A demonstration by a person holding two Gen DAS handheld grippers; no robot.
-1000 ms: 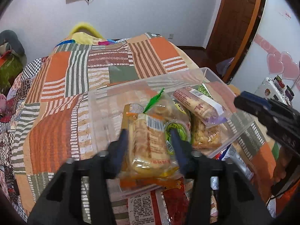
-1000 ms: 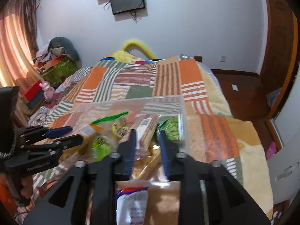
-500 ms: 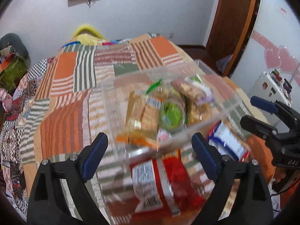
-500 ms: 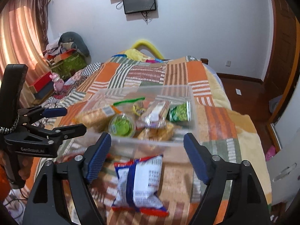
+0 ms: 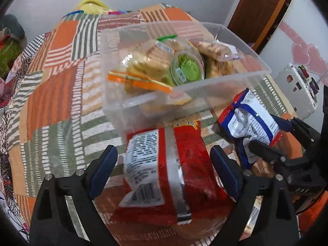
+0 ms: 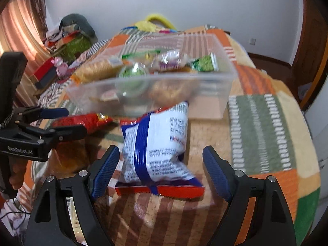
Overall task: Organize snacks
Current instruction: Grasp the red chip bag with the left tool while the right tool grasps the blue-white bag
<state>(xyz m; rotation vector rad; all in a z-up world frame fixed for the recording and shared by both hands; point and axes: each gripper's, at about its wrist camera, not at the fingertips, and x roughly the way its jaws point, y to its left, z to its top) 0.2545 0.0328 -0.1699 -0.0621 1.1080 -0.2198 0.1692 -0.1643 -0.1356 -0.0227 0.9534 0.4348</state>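
A clear plastic bin [image 5: 207, 86] on the bed holds a cracker pack [image 5: 151, 61], a green-lidded cup [image 5: 186, 67] and other snack packs. In front of it lies a red snack bag [image 5: 164, 174], between the fingers of my open left gripper [image 5: 162, 157], whose pads stand clear of it. A blue-and-white bag [image 6: 164, 135] lies against the bin [image 6: 205, 86], between the pads of my right gripper [image 6: 161, 153]; its jaws are opening and do not touch the bag. The left gripper [image 6: 74, 122] shows at the left of the right wrist view, over the red bag [image 6: 82, 121].
A striped patchwork bedspread [image 5: 53, 102] covers the bed. To the right, past the bed's edge, stand a white appliance [image 5: 297, 90] and a brown door [image 5: 256, 10]. Clutter [image 6: 69, 41] and curtains lie beyond the left side.
Both grippers let go of the packs they held in the bin and opened wide. They drew back and sank over the red bag and the blue-and-white bag.
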